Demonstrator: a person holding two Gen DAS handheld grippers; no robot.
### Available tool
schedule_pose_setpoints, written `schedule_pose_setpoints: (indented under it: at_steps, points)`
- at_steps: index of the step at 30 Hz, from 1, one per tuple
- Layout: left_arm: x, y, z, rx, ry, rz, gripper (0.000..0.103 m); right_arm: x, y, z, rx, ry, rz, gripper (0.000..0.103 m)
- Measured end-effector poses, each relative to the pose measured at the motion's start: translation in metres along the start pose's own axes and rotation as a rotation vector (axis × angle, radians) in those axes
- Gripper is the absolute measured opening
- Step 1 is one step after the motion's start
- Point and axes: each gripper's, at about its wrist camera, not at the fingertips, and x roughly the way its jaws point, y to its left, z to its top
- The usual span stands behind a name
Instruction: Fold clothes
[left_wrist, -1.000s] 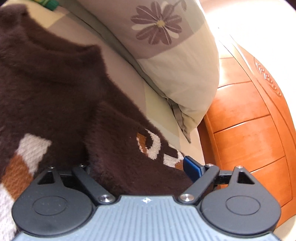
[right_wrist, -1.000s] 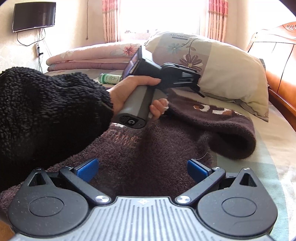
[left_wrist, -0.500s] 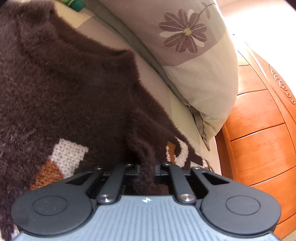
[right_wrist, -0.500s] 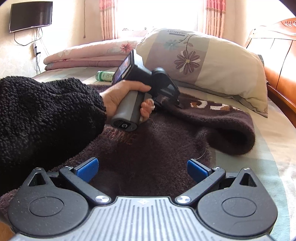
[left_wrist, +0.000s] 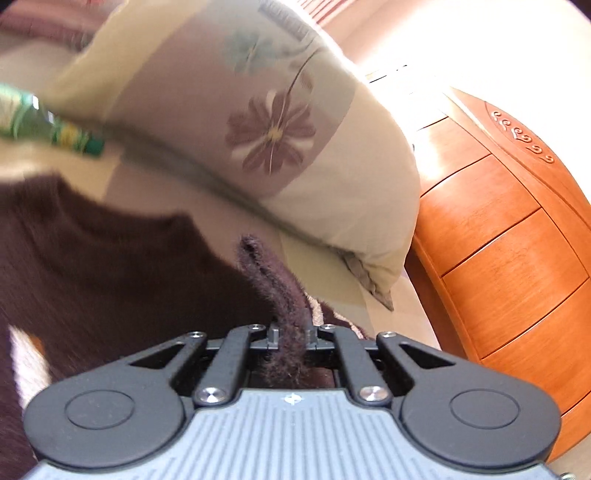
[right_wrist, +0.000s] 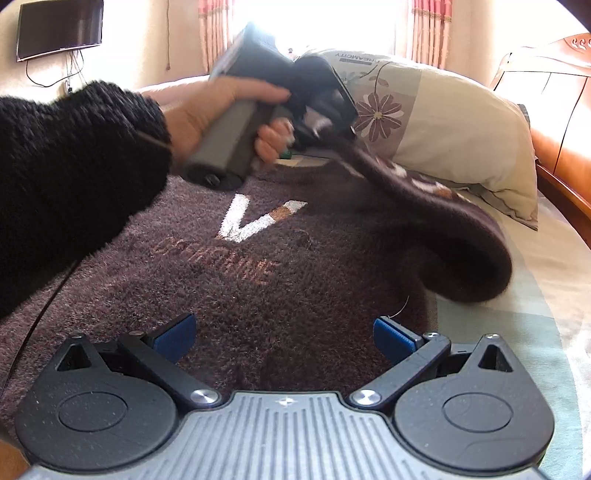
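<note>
Left tool (left_wrist: 291, 338) pinches fuzzy brown sweater's sleeve (left_wrist: 273, 280).

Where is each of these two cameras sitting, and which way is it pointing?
Left wrist: sits on the left gripper, looking along its jaws, shut on a fold of the brown sweater, toward the flowered pillow and wooden headboard; no body part shows.
Right wrist: sits on the right gripper, jaws open over the sweater, facing the window; the person's left hand and black sleeve show.
Both see the sweater, pillow and headboard.
</note>
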Motion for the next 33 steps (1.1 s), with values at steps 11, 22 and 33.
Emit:
schedule_pose_setpoints:
  at_steps: [11,22,33]
  points:
    - [-0.052,0.014,0.015,0.137,-0.108,0.158,0.005,0.003,0.004,0.001,-0.015,0.010,0.006,0.103]
    - [-0.082,0.065,-0.003,0.125,-0.116,0.283,0.005,0.010,0.012,0.001,-0.043,0.034,0.009,0.103]
    - [-0.081,0.085,-0.012,0.095,-0.117,0.323,0.005,0.013,0.013,0.001,-0.046,0.040,0.014,0.103]
